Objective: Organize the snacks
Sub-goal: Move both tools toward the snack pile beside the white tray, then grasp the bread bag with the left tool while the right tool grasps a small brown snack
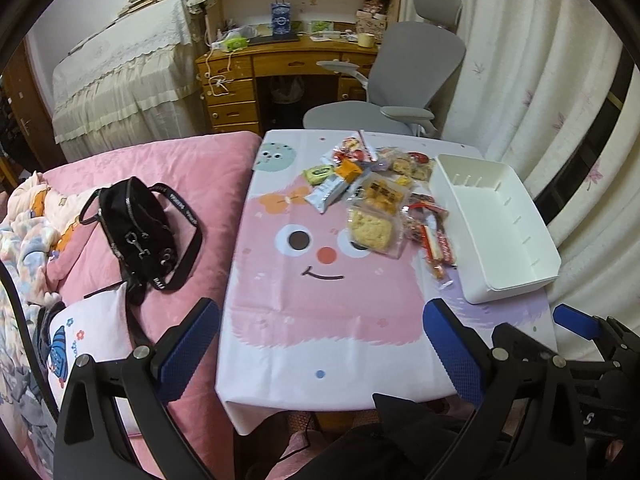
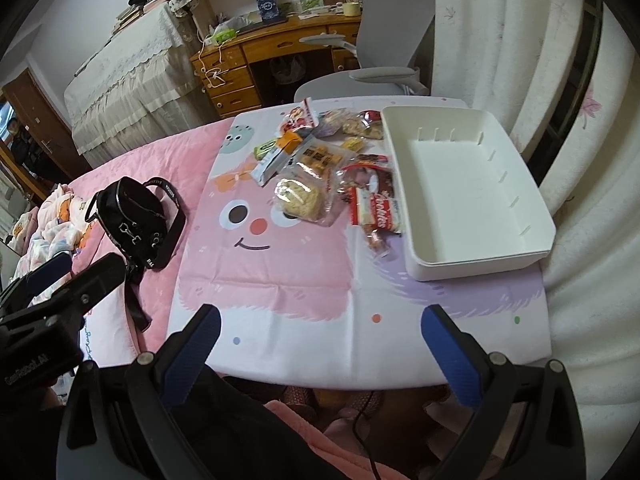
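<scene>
- Left gripper (image 1: 322,344): jaws wide apart, holding nothing, hovering over the near edge of the table (image 1: 320,320). Judged a start pose, with no snack yet selected.
- Right gripper (image 2: 320,346): jaws likewise apart and empty, above the near table edge and well apart from the snacks.
- Snacks (image 2: 320,168): a loose, overlapping pile of wrapped packets on the far middle of the table, just left of the bin. A clear pack of pale biscuits (image 2: 300,198) lies nearest; red-and-white packets (image 2: 376,210) lie at the pile's right edge, just beside the bin wall.
- Bin (image 2: 536,216): white, rectangular, open-topped, at the far right of the table. It is empty; slots along its inner walls suggest fittings for dividers, none installed.
- Placement judgement: the bin adjoins the pile, so each transfer should be short, probably favouring the right gripper.
- Bag (image 1: 136,232): black, on the pink bed at left, off the table.
</scene>
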`<state>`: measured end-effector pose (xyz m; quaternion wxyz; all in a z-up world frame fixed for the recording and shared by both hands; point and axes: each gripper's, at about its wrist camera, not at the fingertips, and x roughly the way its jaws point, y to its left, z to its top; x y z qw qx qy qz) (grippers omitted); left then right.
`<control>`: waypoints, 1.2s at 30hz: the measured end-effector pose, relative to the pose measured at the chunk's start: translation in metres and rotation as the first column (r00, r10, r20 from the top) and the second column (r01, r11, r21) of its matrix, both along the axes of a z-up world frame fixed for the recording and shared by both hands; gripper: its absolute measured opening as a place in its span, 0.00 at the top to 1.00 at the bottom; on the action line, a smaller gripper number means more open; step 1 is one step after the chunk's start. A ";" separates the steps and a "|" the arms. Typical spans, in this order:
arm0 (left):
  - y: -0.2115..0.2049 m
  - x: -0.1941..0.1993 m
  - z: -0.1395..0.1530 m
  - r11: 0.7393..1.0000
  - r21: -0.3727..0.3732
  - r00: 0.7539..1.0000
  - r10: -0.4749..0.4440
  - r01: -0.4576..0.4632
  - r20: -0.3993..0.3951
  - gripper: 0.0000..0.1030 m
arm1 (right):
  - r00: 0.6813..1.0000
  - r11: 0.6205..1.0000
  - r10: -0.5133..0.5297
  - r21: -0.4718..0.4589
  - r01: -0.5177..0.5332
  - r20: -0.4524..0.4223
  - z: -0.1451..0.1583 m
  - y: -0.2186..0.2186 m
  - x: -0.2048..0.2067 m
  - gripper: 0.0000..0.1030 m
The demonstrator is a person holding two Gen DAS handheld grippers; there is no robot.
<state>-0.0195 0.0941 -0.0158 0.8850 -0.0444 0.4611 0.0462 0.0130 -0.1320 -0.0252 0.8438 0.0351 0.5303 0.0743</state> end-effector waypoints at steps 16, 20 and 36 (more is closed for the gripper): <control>0.052 0.018 -0.012 0.978 -0.133 0.987 -0.163 0.160 -0.009 0.02 | 0.985 0.985 -0.171 0.004 0.171 -0.027 -0.010 0.037 -0.014 0.02; 0.047 0.026 -0.026 0.958 -0.170 0.969 -0.240 0.229 -0.049 0.02 | 0.959 0.961 -0.276 0.013 0.277 -0.057 -0.018 0.028 -0.029 0.03; 0.024 0.063 -0.062 0.926 -0.199 0.920 -0.354 0.319 -0.170 0.03 | 0.892 0.891 -0.435 0.083 0.446 -0.126 -0.043 -0.004 -0.032 0.06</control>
